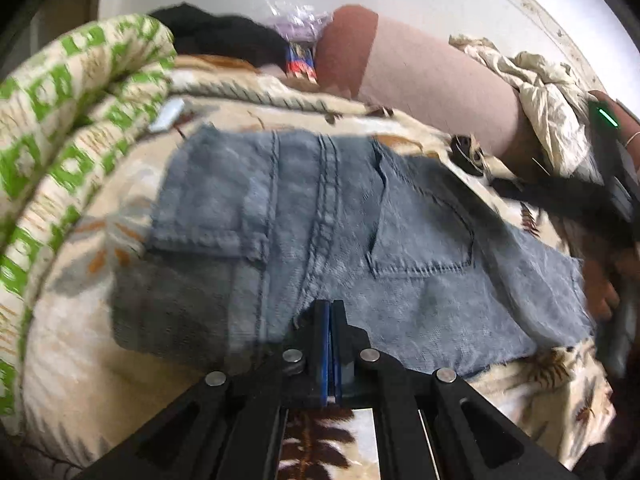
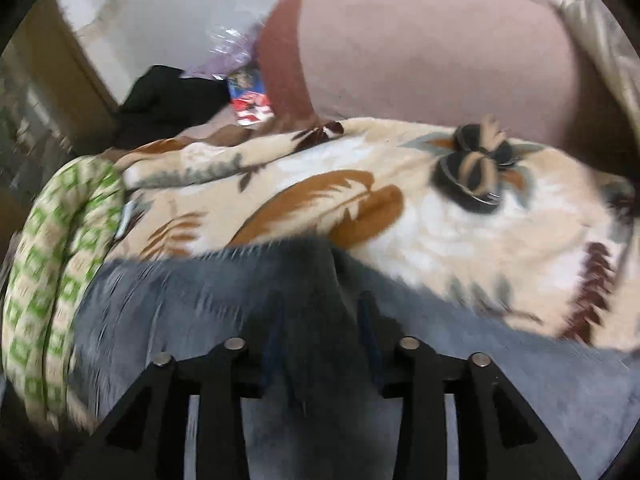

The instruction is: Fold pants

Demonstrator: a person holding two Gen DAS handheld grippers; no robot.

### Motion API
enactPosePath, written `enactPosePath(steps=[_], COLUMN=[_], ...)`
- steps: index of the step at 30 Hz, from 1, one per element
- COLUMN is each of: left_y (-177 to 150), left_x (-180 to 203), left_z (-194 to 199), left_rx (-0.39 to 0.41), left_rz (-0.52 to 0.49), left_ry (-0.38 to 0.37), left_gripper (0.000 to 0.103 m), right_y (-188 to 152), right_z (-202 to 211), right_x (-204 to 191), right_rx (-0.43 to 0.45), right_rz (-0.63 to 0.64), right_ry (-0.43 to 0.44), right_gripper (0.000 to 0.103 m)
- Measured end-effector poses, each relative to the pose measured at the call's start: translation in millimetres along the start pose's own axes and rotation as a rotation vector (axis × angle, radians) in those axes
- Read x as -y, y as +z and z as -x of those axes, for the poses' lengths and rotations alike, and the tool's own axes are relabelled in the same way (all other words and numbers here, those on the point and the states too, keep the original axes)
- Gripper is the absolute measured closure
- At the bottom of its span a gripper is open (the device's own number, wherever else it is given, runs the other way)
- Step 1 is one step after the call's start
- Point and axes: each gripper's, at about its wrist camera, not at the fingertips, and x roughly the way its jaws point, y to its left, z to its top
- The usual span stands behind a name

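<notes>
Already the blue pants point(image 1: 320, 216) lay flat on the leafy blanket point(image 1: 72, 360), stretching left to right just beyond the left claw point(image 1: 330, 312), pressed together at their near edge, while the right claw point(image 2: 320, 308) pinched their cloth.

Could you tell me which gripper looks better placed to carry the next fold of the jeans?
Probably the right gripper: denim of the jeans is bunched between its fingers. The left gripper is shut at their near edge, apparently holding nothing.
</notes>
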Motion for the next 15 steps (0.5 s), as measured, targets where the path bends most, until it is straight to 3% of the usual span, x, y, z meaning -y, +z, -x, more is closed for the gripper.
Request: enactPosePath(steps=[4, 10, 15], left_y=[5.2, 4.0, -1.5], left_x=[-1.9, -3.4, -5.2], left_z=[5.7, 0.6, -14.2], left_rx=[0.06, 0.065, 0.023], left_rz=[-0.016, -0.022, -0.047], left_ry=[0.071, 0.131, 0.167], left_gripper=[0.1, 0.1, 0.1], right_y=[-53.5, -128.3, -159.0], right_z=[38.0, 69.9, 105.1], right_x=[13.7, 61.0, 142.0], right_rx=[-0.015, -0.049, 0.004], right_rz=[0.028, -0.006, -0.207], right_ry=[-0.05, -0.194, -0.264], right_gripper=[0.06, 0.06, 0.06])
